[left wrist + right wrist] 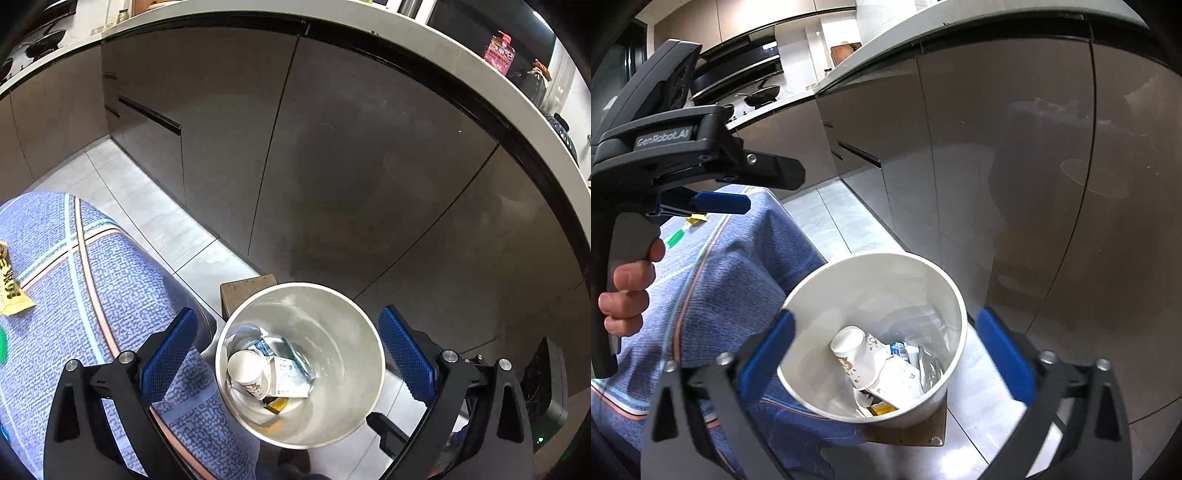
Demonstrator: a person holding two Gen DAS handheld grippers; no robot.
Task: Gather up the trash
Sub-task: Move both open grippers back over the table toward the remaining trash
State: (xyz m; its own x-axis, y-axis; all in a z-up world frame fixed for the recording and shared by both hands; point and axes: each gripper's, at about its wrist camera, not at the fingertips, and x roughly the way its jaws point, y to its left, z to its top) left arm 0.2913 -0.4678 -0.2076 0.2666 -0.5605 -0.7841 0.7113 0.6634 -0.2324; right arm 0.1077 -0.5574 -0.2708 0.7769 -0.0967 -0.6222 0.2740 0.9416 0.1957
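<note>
Both tools, left tool and right tool, gape empty over your bin; cup binned, wrapper remains on the worktop's edge.

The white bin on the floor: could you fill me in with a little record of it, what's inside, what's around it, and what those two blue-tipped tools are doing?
bin: white bin, upright on a brown board, beside the table
contents: paper cup on its side, white paper, silvery wrapper, small yellow scrap
table: blue patterned cloth; a yellow packet lies on it
left tool: open, empty, above the bin
right tool: open, empty, above the bin
behind: grey cabinets
</note>
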